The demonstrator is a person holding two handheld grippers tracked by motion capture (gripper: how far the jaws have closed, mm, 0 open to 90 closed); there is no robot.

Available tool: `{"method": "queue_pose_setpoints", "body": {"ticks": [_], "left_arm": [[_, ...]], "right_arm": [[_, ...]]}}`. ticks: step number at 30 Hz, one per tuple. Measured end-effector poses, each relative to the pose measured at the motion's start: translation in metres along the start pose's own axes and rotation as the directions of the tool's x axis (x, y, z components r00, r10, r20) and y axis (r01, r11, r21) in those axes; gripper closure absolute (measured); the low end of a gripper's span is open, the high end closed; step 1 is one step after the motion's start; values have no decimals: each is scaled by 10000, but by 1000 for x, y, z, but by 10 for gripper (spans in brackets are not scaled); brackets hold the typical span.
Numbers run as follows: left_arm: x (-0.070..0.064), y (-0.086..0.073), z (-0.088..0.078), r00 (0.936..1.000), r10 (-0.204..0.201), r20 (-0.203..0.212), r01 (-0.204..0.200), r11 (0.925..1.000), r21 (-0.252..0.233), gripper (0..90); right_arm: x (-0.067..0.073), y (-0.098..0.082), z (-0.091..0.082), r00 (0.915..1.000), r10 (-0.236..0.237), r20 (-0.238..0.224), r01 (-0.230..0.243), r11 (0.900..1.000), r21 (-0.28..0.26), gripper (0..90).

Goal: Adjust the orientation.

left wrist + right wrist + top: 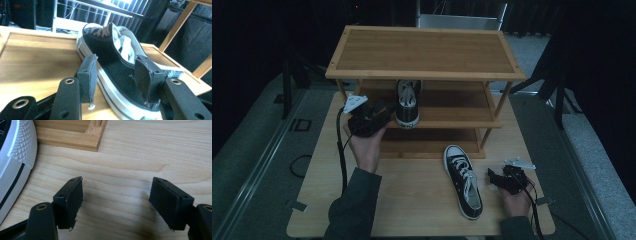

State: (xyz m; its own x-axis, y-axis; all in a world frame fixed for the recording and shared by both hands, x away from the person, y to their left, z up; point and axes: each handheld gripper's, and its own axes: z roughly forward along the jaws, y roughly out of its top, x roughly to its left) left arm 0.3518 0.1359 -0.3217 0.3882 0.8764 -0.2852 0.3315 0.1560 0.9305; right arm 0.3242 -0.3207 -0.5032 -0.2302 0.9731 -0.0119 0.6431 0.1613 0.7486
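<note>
Rack: slatted wood, bamboo look, smooth satin finish. Table: pale wood, fine grain, matt. Shoe between the left gripper jaws: black canvas, matt; white woven laces; white rubber sole band, slight sheen. Shoe left of the right gripper: white rubber toe bumper, diamond-knurled, with a black stripe on smooth rubber. Gripper pads: matt black, rubbery, edges frayed. Jaw arms: black plastic with metal eyelets.
</note>
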Motion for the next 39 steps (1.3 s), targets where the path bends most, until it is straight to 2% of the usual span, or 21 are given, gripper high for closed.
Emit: {"method": "queue_pose_setpoints", "body": {"ticks": [4,7,10,21,23,28,34,37,39], "left_arm": [[-1,-5,-10,9998,171,-30,-171,9999,-26,529],[0,-12,-22,9985,532,-143,-532,9986,-57,526],[8,-19,-29,9997,236,-47,-237,9997,-17,526],[27,-58,-38,9944,470,-942,-421,9977,534,530],[29,-67,-36,9926,622,-1044,-537,9952,821,530],[39,-91,-30,9901,652,-1247,-448,9860,1604,530],[49,-114,-22,9843,838,-1553,-475,9733,2246,533],[55,-123,-19,9812,964,-1672,-509,9649,2575,534],[60,-128,-16,9758,1135,-1869,-596,9605,2717,540]], "right_arm": [[0,0,0,10000,-4,0,4,10000,1,264],[0,0,0,10000,-1,-2,1,10000,5,264],[0,0,0,10000,-2,-2,2,10000,5,264],[0,0,0,10000,-5,-3,5,10000,11,265],[0,0,0,10000,-23,-3,23,10000,11,265],[0,0,0,10000,-53,-29,53,10000,7,264],[1,-1,-1,10000,-23,2,23,10000,-4,270],[2,-2,-2,9999,76,112,-75,10000,-40,311],[2,-2,-3,9998,145,159,-144,9999,-71,357]]}}
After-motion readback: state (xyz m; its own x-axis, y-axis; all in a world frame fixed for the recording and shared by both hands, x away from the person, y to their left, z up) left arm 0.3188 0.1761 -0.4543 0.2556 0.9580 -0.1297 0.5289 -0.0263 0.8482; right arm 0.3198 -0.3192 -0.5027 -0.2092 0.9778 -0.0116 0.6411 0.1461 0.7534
